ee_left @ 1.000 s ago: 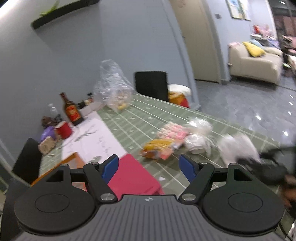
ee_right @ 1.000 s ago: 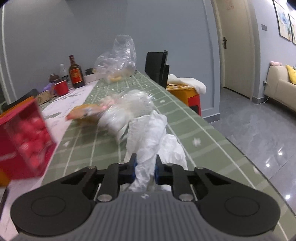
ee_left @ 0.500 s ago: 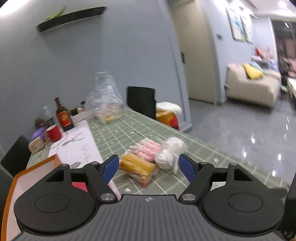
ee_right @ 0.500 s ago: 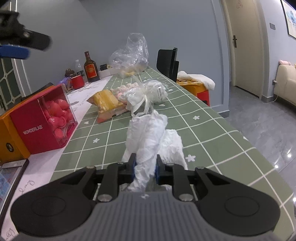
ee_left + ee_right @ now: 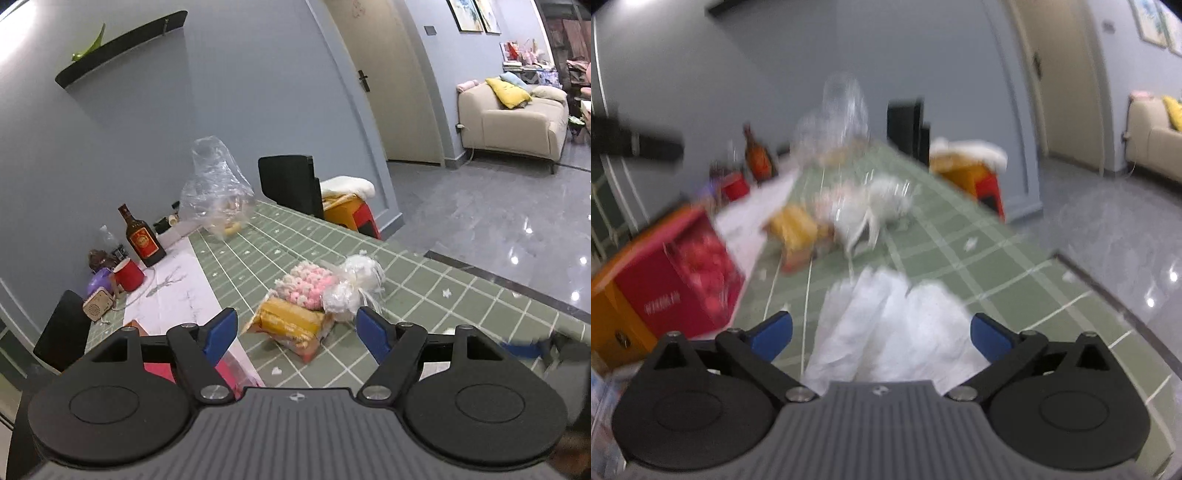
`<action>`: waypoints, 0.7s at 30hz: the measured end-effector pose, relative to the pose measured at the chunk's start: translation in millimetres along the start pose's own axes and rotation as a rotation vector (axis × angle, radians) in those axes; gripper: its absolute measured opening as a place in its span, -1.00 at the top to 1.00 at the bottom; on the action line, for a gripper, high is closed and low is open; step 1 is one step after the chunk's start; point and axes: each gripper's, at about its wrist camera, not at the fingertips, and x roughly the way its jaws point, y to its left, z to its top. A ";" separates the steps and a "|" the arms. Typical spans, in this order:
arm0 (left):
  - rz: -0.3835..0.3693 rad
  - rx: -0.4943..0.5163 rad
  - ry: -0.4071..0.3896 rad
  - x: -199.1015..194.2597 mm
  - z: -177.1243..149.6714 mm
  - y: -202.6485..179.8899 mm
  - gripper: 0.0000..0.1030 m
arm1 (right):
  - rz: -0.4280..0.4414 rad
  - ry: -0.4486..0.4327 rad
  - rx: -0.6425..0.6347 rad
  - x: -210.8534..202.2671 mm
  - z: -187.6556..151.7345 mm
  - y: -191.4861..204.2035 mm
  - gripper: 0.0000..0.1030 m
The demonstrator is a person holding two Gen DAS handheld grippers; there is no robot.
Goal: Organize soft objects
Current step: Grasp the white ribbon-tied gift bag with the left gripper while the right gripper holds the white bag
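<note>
right gripper (image 5: 881, 334) jaws, clamped on the white bag (image 5: 886, 325) a second ago, are opening; the bag lies unpressed between them on the tabletop (image 5: 960, 236). left gripper (image 5: 295, 332) jaws stand wide, empty. risk: withdrawing may snag and drag the bag.

Right wrist view motion-smeared throughout: red box (image 5: 679, 273) label unreadable, yellow packet (image 5: 798, 230) and tied white bundle (image 5: 882, 206) just streaks. White bag (image 5: 886, 325) near end hidden under claw body. Left wrist view: pink box (image 5: 162, 371) mostly hidden behind claw; blurred blue-black shape (image 5: 546, 345) at right edge, identity unclear.
</note>
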 end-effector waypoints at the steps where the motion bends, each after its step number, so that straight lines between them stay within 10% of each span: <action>1: -0.004 -0.008 -0.002 2.1 3.1 -0.4 -0.68 | -0.008 0.011 0.007 4.3 -0.9 3.2 -0.95; 9: 0.008 0.050 0.083 49.3 14.0 -20.9 -0.68 | -0.145 0.013 -0.132 21.8 -9.9 22.5 -0.91; 16: 0.013 -0.057 0.186 103.8 14.0 -19.7 -0.68 | -0.178 -0.061 -0.105 17.1 -8.5 7.8 0.10; 21: 0.013 -0.114 0.159 147.4 9.6 -30.2 -0.63 | -0.157 -0.089 -0.122 13.5 -11.5 10.7 0.37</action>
